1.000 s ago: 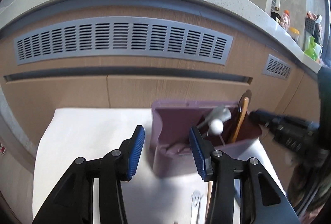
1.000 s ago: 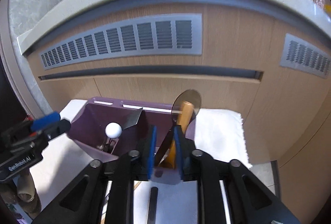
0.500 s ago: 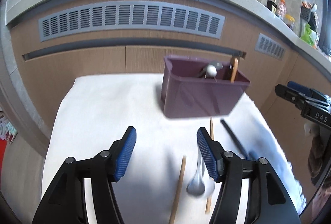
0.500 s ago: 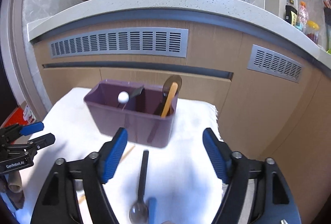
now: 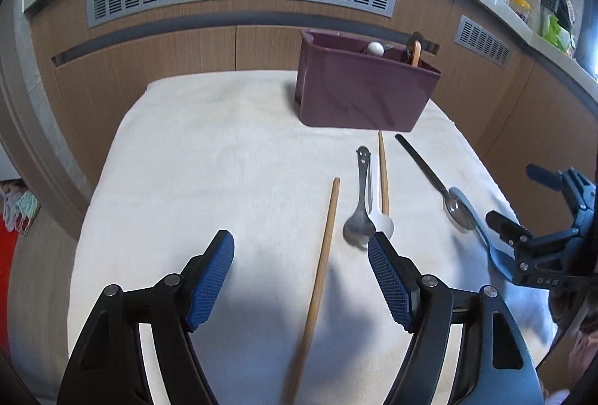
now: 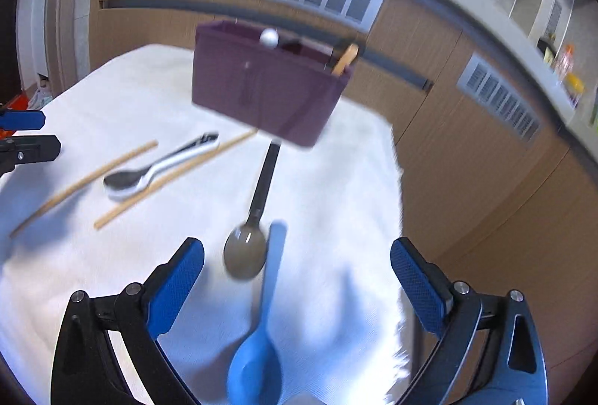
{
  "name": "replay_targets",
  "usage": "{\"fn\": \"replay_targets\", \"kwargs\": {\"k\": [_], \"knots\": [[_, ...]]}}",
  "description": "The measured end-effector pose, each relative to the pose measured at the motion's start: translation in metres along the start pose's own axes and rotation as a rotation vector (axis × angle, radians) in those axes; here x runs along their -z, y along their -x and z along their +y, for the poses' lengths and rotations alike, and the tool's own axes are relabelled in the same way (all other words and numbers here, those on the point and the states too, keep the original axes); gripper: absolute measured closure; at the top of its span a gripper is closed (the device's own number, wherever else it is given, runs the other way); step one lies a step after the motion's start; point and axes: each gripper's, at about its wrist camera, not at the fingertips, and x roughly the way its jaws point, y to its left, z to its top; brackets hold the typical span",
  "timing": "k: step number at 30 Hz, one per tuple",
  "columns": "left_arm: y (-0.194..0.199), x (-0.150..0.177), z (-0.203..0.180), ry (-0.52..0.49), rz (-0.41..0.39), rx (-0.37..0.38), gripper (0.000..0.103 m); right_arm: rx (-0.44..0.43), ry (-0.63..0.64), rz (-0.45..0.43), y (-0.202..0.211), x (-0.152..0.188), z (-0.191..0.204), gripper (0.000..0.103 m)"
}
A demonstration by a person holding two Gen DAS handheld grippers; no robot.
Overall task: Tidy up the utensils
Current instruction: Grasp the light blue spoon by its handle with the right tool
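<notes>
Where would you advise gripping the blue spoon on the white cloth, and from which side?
Grip the blue spoon at mid-handle, coming straight down from above with the open right gripper, the fingers straddling the handle from left and right. It lies flat on the cloth, its handle narrow and its bowl wide. The dark-handled metal spoon lies close on its left, so go carefully.

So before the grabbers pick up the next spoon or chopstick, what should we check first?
1. Left gripper open and holding nothing: ok.
2. Right gripper open and holding nothing: ok.
3. Purple holder upright on the white cloth: ok.
4. Room left in the holder: cannot tell, its inside is mostly hidden.
5. Near chopstick lies alone between the left gripper's fingers: ok.
6. Blue spoon free to lift alone: not ok, its handle lies right against the dark-handled spoon.
</notes>
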Motion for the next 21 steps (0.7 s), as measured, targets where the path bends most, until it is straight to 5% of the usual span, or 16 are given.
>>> {"fn": "replay_targets", "kwargs": {"k": [5, 7, 10, 15, 21], "knots": [[-0.007, 0.005, 0.002, 0.014, 0.042, 0.005, 0.025, -0.120, -0.147, 0.080, -0.014, 0.014, -0.023, 0.008], [-0.011, 0.006, 0.002, 0.023, 0.056, 0.010, 0.025, -0.116, -0.161, 0.101, -0.019, 0.017, -0.026, 0.041], [-0.014, 0.006, 0.002, 0.030, 0.070, 0.016, 0.025, -0.157, -0.168, 0.153, -0.029, 0.020, -0.025, 0.067], [-0.019, 0.006, 0.001, 0.032, 0.088, 0.021, 0.025, -0.137, -0.137, 0.157, -0.037, 0.019, -0.013, 0.073], [-0.020, 0.006, 0.001, 0.036, 0.094, 0.018, 0.025, -0.143, -0.116, 0.164, -0.037, 0.014, 0.000, 0.093]]}}
